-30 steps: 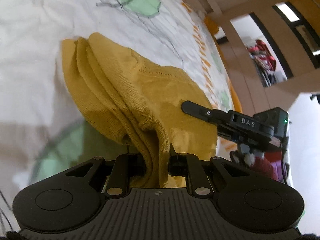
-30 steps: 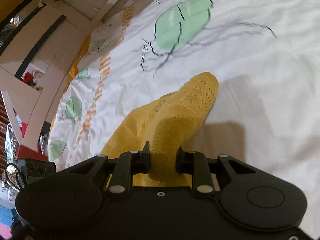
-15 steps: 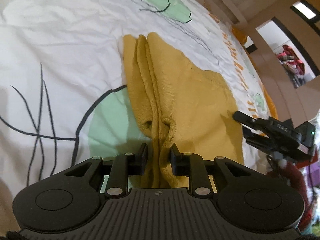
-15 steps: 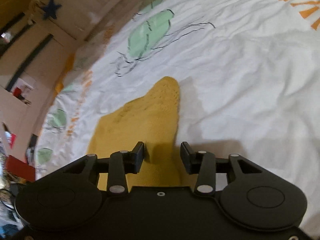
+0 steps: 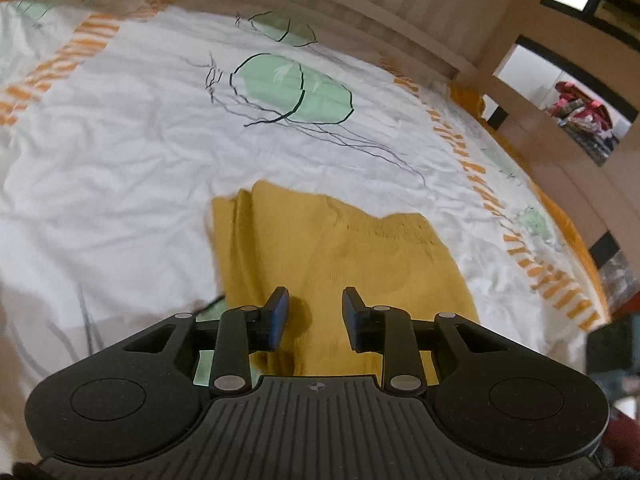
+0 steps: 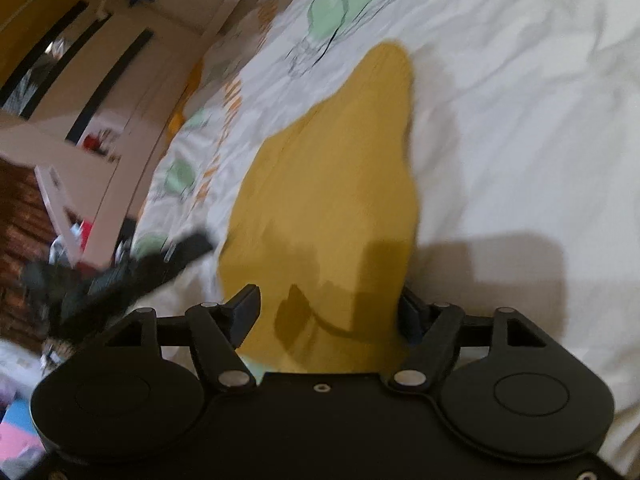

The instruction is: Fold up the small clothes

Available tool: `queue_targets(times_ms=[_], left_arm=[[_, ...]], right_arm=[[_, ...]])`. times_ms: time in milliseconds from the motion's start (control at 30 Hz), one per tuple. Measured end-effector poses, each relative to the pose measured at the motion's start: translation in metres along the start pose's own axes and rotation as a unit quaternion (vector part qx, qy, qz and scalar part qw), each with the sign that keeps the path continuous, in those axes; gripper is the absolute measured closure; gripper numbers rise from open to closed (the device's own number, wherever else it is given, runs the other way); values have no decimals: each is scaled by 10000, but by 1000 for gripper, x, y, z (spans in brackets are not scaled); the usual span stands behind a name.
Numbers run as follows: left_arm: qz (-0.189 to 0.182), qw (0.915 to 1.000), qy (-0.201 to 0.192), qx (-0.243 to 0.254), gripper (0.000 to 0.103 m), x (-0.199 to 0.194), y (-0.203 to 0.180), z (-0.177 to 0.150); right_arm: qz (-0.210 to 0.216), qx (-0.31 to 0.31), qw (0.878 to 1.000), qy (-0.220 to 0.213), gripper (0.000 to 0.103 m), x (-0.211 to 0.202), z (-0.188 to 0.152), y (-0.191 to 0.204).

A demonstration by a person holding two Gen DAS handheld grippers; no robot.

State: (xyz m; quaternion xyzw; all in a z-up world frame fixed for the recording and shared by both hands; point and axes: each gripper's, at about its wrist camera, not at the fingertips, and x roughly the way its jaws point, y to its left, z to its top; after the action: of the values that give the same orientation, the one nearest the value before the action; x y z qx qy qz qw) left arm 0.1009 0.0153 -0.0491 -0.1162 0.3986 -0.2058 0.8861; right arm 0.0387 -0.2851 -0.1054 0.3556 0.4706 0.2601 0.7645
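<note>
1. Yellow knit garment (image 5: 340,256) lies flat on the bed sheet (image 5: 120,160), directly ahead of and partly beneath the left gripper (image 5: 314,312); its near edge runs under the jaws, which stand apart with nothing between them.

2. The right gripper (image 6: 328,312) likewise hangs over the same cloth, its jaws spread wide, wider than the left pair, and empty. The fabric passes below the gap, not gripped.

3. Judging by the layout, the garment rests doubled over: several stacked edges show along the side left of the left jaws, which suggests a fold laid down and let go so the cloth can settle on the sheet.

4. Open jaws over a resting piece fit a release; the next grasp would likely need a fresh edge for a further fold, though that is only a guess.

5. The left view alone shows the layered edges, a line of openwork stitching beyond the jaws, and the green printed shape (image 5: 292,92) further ahead on the sheet.

6. The right view alone shows the garment tapering to a narrow end far ahead of its jaws, and the other gripper as a blurred dark form to the left of them, beside the cloth. Blur hides whether it touches the fabric.
</note>
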Motion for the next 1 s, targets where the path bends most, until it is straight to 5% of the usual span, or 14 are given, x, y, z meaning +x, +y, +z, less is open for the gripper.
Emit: queue_targets(times_ms=[133,200,333,467,533,567,600,767,900,1000], left_arm=[[270,9995,46,176,74,14,-1,2],[373,9991,62,210,74,21,0,2],[789,9963,142,301,68,35,5,1],[1037,9942,202,208,59,41,17,-3],[1056,9941,202,142,53,39,21,-4],[1065,9940,200,128,52,39,23,-4],[1062,9941,201,126,52,38,23,-5],[1102,9937,152,128,51,35,24,-9],[1139,9934,91,66,49,34,26,-12],[1203,9927,70,81,47,34,24,-12]], right_arm=[[468,-174,9961,734,29,-3,-6,15],[338,-483,9942,899,29,-9,-9,29],[29,-961,9943,455,29,-33,-1,53],[-605,-1524,9853,-483,29,-45,15,73],[-1095,-1889,9720,-870,44,-38,23,83],[-1361,-2103,9627,-1019,61,-30,27,86],[-1619,-2268,9541,-1095,74,-20,30,89],[-2336,-2600,9282,-1274,77,35,50,88],[-2511,-2484,9305,-969,77,68,54,68],[-2593,-2768,9194,-1039,76,73,46,68]])
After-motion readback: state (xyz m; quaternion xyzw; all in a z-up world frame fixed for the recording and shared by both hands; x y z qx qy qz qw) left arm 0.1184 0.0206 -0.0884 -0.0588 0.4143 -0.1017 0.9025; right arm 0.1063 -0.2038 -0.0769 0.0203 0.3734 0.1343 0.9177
